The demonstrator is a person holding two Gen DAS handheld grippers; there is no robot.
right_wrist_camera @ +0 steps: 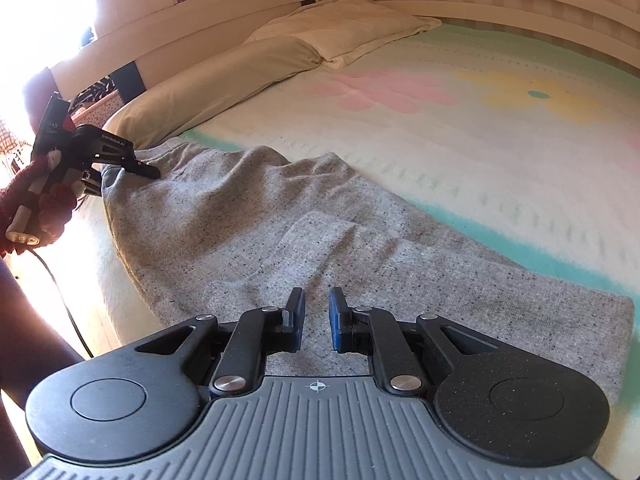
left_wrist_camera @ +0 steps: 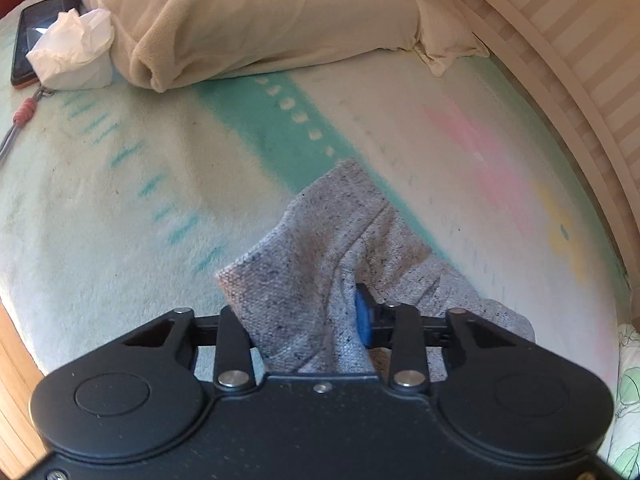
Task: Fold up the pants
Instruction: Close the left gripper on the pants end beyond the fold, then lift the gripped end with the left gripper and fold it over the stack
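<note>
Grey speckled pants (right_wrist_camera: pixel 280 232) lie spread across a pastel blanket, reaching toward the bed's left edge. In the left wrist view a bunched fold of the pants (left_wrist_camera: pixel 320 240) rises between my left gripper's (left_wrist_camera: pixel 300 314) fingers. One blue pad (left_wrist_camera: pixel 362 316) presses its side; the other finger is hidden behind the cloth. The right wrist view shows that left gripper (right_wrist_camera: pixel 150 172) clamped on the far edge of the pants. My right gripper (right_wrist_camera: pixel 317 312) hovers over the near part of the pants, its jaws a narrow gap apart with nothing between them.
Beige pillows (left_wrist_camera: pixel 260 20) lie at the head of the bed by the wooden headboard (right_wrist_camera: pixel 480 4). A white tissue pack (left_wrist_camera: pixel 76 48) and a dark phone (left_wrist_camera: pixel 28 36) sit near them. A hand in a red knit sleeve (right_wrist_camera: pixel 36 208) holds the left gripper beyond the bed edge.
</note>
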